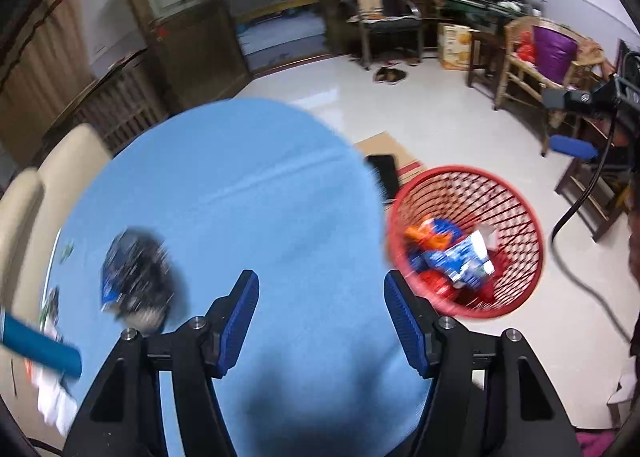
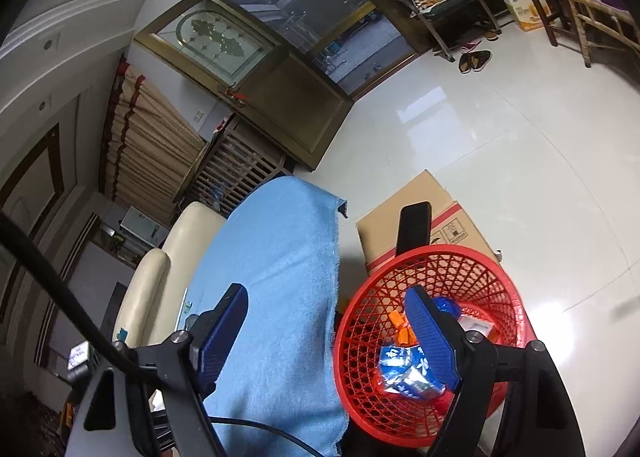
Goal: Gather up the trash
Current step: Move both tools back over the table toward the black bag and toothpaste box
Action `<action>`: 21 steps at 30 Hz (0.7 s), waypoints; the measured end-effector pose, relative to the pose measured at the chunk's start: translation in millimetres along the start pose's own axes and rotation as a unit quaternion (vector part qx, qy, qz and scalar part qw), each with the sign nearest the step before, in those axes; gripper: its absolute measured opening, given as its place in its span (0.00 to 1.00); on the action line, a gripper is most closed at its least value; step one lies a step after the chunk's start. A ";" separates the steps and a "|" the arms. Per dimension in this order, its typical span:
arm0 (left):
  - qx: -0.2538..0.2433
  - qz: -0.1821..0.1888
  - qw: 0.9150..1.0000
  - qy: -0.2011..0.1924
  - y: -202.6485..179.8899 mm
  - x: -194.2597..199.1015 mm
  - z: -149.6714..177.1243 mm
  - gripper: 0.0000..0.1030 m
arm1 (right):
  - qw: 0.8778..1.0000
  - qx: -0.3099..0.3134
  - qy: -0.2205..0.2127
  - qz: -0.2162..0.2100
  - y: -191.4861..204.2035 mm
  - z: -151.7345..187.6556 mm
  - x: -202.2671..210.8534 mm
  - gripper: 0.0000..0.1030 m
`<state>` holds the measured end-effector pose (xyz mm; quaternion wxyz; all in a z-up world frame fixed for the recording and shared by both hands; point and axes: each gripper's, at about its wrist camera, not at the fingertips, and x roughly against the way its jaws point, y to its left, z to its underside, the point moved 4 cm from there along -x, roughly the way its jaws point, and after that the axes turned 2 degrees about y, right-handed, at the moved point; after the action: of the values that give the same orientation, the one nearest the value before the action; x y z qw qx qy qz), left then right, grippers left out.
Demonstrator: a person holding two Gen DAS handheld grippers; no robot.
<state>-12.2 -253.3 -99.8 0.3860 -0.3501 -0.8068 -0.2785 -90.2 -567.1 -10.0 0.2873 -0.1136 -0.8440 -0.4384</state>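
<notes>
My left gripper [image 1: 320, 281] hangs open and empty over the blue cloth-covered table [image 1: 240, 185]. A dark crumpled wrapper [image 1: 136, 273], blurred, lies on the cloth to the left of the left finger. A blue tube [image 1: 40, 349] and white paper scraps [image 1: 56, 401] sit at the table's lower left edge. The red mesh basket [image 1: 516, 217] stands on the floor to the right, holding blue, white and orange wrappers [image 1: 452, 253]. My right gripper [image 2: 326, 293] is open and empty, straddling the table edge and the basket [image 2: 432, 269], with the wrappers [image 2: 404, 373] below its right finger.
A cardboard box [image 2: 412, 205] with a black phone [image 2: 414, 229] on it stands behind the basket. A cream chair [image 2: 176, 257] sits left of the table. Black gear with a cable [image 1: 592, 97] hangs at the right edge. Wooden chairs and slippers [image 2: 474, 59] lie farther back.
</notes>
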 end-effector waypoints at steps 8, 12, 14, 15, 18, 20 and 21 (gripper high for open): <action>0.110 -0.044 0.993 0.011 87.4 10.0 58.9 0.65 | 0.998 0.038 0.043 -0.001 37.9 18.0 -30.9 0.81; 0.157 -0.068 0.985 0.014 128.8 15.9 85.9 0.65 | 0.995 0.070 0.072 -0.005 67.8 31.2 -53.5 0.81; 0.177 -0.082 0.981 0.018 148.7 17.2 101.0 0.65 | 0.992 0.087 0.089 -0.007 85.1 38.5 -66.9 0.81; 0.189 -0.090 0.978 0.020 160.2 17.7 110.0 0.65 | 0.990 0.098 0.100 -0.009 96.8 43.3 -76.1 0.81; 0.214 -0.108 0.970 0.025 184.3 19.1 130.2 0.65 | 0.983 0.126 0.130 -0.019 126.7 57.0 -101.2 0.81; 0.229 -0.121 0.965 0.027 198.8 19.5 142.4 0.65 | 0.977 0.149 0.154 -0.026 148.8 68.5 -122.2 0.81; 0.234 -0.128 0.963 0.028 205.3 20.2 148.1 0.65 | 0.974 0.156 0.163 -0.028 156.2 74.1 -131.3 0.81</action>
<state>75.3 -16.5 -127.6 0.4405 -0.1356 -0.8766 -0.1383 56.8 -407.3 -14.8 0.4226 0.0297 -0.8467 -0.3218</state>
